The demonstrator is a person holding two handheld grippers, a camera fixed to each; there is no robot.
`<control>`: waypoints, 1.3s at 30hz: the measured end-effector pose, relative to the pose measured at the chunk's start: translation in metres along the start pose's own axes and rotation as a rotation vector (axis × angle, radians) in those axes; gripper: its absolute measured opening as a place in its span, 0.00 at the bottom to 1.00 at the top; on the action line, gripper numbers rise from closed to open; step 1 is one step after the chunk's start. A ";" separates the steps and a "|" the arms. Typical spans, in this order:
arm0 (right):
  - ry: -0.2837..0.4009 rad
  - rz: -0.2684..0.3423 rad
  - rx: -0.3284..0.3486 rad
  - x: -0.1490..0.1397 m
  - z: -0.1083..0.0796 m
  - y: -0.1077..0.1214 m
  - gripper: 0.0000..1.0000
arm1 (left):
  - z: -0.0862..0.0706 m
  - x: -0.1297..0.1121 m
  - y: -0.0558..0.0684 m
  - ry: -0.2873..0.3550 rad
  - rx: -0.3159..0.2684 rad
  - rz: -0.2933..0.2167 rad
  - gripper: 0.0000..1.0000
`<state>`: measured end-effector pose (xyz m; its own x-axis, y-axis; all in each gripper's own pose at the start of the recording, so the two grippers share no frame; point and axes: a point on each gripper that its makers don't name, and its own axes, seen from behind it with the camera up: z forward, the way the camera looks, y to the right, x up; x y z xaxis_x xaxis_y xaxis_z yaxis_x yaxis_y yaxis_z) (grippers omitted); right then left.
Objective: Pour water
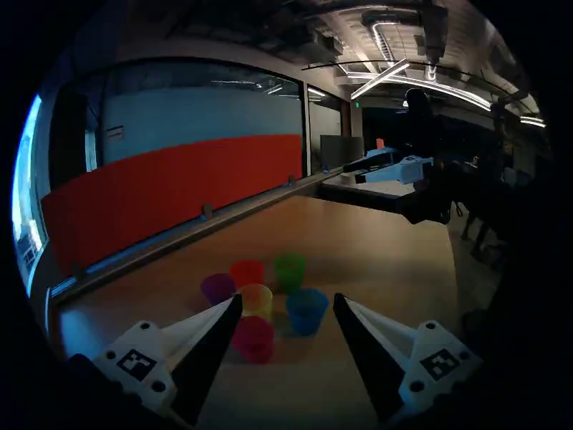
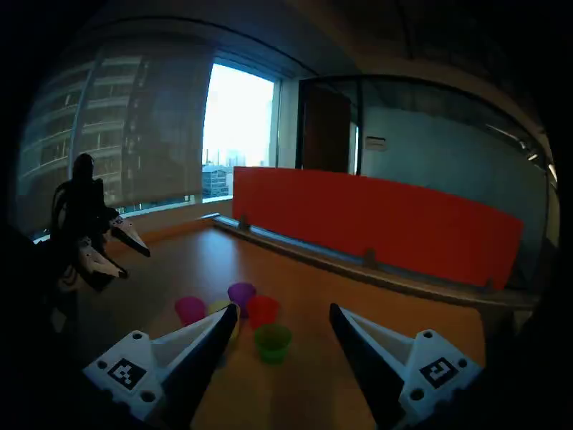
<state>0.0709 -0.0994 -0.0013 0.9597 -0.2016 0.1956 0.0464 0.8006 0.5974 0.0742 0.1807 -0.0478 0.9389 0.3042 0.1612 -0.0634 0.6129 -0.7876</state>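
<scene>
Left hand-held gripper [image 1: 286,297] just behind cups [image 1: 256,299]

Green cup [image 1: 289,271], blue cup [image 1: 306,309] (orange divider [image 1: 179,186]).

Seemingly six coloured cups [image 1: 256,299]; two hand-held grippers [image 1: 286,297]; one wooden table [image 1: 372,236]; one red partition [image 1: 179,186].

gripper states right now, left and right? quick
Left gripper: open, holding nothing.
Right gripper: open, holding nothing.
</scene>
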 end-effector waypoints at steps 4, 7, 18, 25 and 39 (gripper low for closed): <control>-0.009 0.005 0.002 -0.005 0.004 0.000 1.00 | 0.009 -0.010 0.007 -0.018 -0.018 0.004 0.94; -0.019 0.005 0.005 -0.010 0.007 0.000 1.00 | 0.017 -0.017 0.012 -0.033 -0.030 0.005 0.94; -0.078 -0.018 0.016 -0.035 0.018 0.000 1.00 | 0.045 -0.045 0.028 -0.094 -0.079 0.004 0.94; -0.090 -0.019 0.024 -0.040 0.024 0.000 1.00 | 0.063 -0.061 0.034 -0.131 -0.094 0.009 0.94; -0.103 -0.010 0.034 -0.049 0.035 0.006 1.00 | 0.103 -0.089 0.035 -0.203 -0.090 0.015 0.94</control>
<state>0.0143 -0.1048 0.0196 0.9257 -0.2677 0.2672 0.0448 0.7791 0.6253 -0.0466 0.2503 -0.0280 0.8500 0.4588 0.2587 -0.0375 0.5426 -0.8392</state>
